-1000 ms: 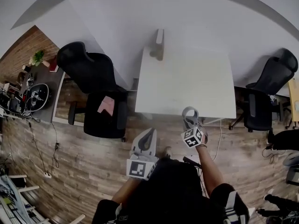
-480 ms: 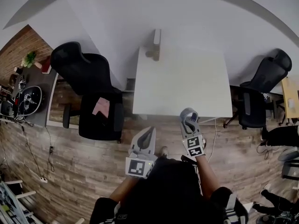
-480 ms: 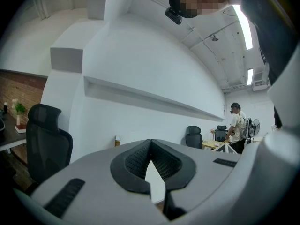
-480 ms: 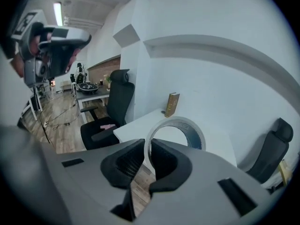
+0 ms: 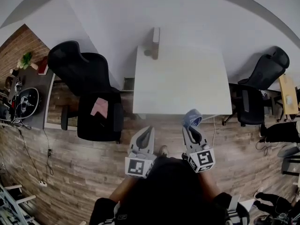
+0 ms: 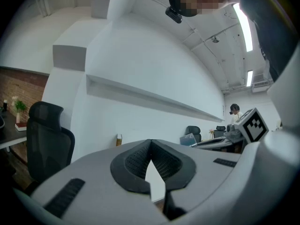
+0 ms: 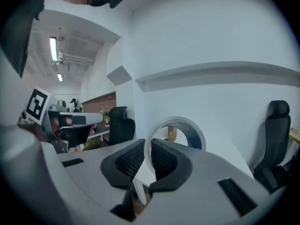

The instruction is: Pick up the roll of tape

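The roll of tape [image 5: 192, 118] is a grey ring with a bluish inner face. It hangs in the air just in front of the white table's [image 5: 183, 78] near edge. My right gripper [image 5: 191, 127] is shut on its rim. In the right gripper view the tape [image 7: 193, 137] stands upright beyond the pads, which pinch its wall, with the right gripper [image 7: 146, 150] pointing slightly down. My left gripper [image 5: 146, 132] hovers beside it to the left, shut and holding nothing; its pads [image 6: 140, 161] meet at the tips.
A small brown object [image 5: 153, 43] stands at the table's far edge by the white wall. A black office chair [image 5: 91, 86] with a pink item [image 5: 98, 108] on its seat is at the left. Another black chair [image 5: 260, 86] is at the right. A cluttered desk [image 5: 23, 97] is far left.
My right gripper has risen with the tape, rolled and drawn back from the table edge towards me. The left gripper has shifted only slightly.
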A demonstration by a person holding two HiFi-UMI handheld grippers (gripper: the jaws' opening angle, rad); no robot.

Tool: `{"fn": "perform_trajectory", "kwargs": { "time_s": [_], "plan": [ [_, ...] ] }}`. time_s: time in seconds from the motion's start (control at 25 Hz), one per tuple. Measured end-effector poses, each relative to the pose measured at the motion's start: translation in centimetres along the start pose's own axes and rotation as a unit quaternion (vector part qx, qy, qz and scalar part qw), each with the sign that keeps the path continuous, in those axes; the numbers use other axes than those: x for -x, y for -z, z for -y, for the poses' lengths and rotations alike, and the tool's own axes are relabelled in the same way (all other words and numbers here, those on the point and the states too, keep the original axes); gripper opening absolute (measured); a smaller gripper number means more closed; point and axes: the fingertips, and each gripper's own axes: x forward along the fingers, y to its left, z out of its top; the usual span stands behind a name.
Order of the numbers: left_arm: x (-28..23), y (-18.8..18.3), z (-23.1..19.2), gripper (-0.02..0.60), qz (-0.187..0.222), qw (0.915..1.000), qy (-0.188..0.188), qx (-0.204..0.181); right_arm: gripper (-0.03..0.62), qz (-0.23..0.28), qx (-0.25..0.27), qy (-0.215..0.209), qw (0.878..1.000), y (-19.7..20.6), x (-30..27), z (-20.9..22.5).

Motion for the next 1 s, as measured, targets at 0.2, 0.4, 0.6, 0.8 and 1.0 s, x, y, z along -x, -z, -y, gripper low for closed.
{"fn": "perform_trajectory", "kwargs": {
  "time_s": [0.2,0.4,0.6,0.8,1.0],
  "plan": [
    [0.0,-0.3,-0.4,0.018,0.002,1.0,0.005,0.003,0.059,0.03,-0.021,-0.005,0.999,-1.8,1.0,-1.5],
    [0.0,-0.7,-0.5,0.018,0.006,1.0,0.005,0.003,0.06,0.036,-0.022,-0.013,0.999,-2.1,1.1,-2.0],
    [0.1,-0.7,-0.6,0.018,0.003,1.0,0.004,0.002,0.058,0.041,-0.024,-0.01,0.999,-2.2,1.1,-2.0],
    [0.0,-0.8,-0.7,0.018,0.004,1.0,0.004,-0.002,0.058,0.043,-0.024,-0.011,0.999,-2.6,1.1,-2.1],
    [0.0,-0.8,-0.6,0.018,0.006,1.0,0.003,-0.001,0.058,0.047,-0.025,-0.015,0.998,-2.9,1.0,-2.0]
  ]
}}
